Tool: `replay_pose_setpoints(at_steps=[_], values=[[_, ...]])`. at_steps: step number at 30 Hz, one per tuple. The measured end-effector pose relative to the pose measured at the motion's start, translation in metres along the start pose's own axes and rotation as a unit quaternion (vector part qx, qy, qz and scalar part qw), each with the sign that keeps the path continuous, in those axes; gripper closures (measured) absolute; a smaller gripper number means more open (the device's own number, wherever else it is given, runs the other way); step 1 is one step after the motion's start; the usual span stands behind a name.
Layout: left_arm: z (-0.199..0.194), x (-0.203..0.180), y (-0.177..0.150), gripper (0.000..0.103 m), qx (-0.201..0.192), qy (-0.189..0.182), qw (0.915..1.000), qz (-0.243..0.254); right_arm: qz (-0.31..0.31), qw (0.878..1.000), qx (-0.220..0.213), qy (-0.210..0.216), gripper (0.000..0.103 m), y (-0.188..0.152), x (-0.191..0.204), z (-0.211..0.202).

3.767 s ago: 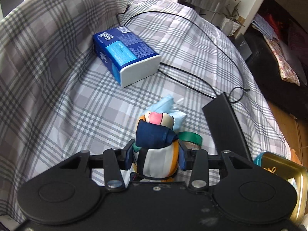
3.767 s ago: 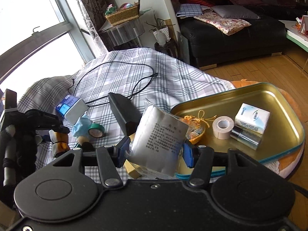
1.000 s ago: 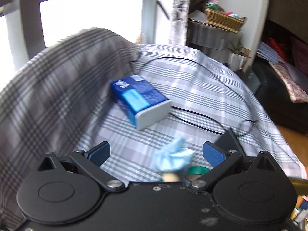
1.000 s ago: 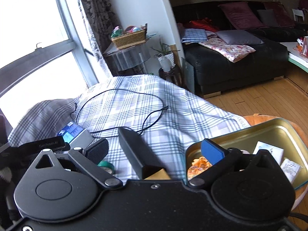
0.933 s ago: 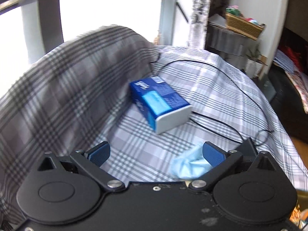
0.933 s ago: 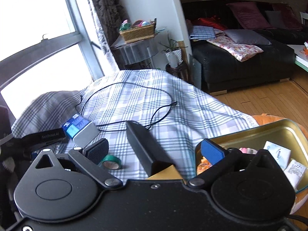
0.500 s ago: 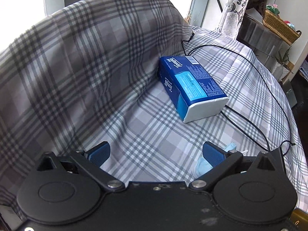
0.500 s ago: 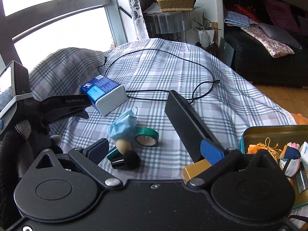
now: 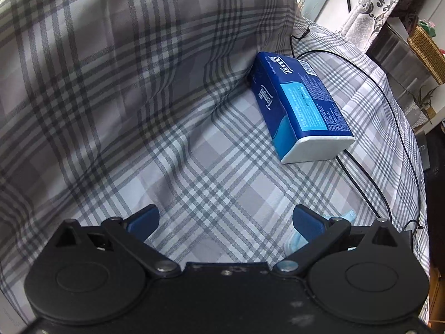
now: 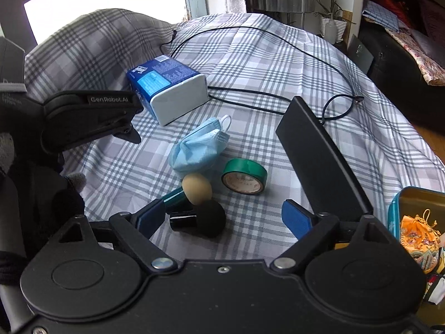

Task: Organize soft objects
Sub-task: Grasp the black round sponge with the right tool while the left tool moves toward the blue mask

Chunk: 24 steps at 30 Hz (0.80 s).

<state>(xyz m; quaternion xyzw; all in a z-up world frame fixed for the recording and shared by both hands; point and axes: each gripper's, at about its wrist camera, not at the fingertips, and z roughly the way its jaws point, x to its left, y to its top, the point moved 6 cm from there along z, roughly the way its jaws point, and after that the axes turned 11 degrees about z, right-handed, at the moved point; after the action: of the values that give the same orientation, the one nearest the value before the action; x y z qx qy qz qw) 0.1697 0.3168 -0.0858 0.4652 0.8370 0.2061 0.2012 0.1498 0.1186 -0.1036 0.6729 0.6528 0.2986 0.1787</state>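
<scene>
A blue tissue pack (image 9: 299,107) lies on the plaid cloth, ahead and right of my open, empty left gripper (image 9: 225,220). The pack also shows in the right wrist view (image 10: 169,90). A crumpled blue face mask (image 10: 198,150) lies in the middle; its edge peeks by my left gripper's right finger (image 9: 294,240). A beige sponge (image 10: 196,185) and a black puff (image 10: 207,218) lie just ahead of my open, empty right gripper (image 10: 225,218). The left gripper (image 10: 91,115) hovers at the left, near the tissue pack.
A green tape roll (image 10: 244,176) lies right of the sponge. A black flat box (image 10: 319,156) and a black cable (image 10: 278,41) lie on the cloth. A gold tray's rim (image 10: 395,204) at the right edge holds an orange pouch (image 10: 418,233). The cloth rises at the left (image 9: 97,69).
Both grippers, earlier shut on a colourful pouch and a grey packet, are now open and empty. Both views have swung left and down toward the tissue pack and mask.
</scene>
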Motion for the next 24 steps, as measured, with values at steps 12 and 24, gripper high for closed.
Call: replay_pose_setpoints(at_steps=[12, 24], values=[[-0.021, 0.030, 0.007, 0.001, -0.068, 0.036, 0.9947, -0.068, -0.049, 0.998, 0.047, 0.001, 0.017, -0.018, 0.022, 0.038], [-0.002, 0.019, 0.006, 0.001, -0.042, 0.026, 0.9976, -0.048, -0.050, 0.997, 0.053, -0.020, 0.042, -0.024, 0.023, 0.059]])
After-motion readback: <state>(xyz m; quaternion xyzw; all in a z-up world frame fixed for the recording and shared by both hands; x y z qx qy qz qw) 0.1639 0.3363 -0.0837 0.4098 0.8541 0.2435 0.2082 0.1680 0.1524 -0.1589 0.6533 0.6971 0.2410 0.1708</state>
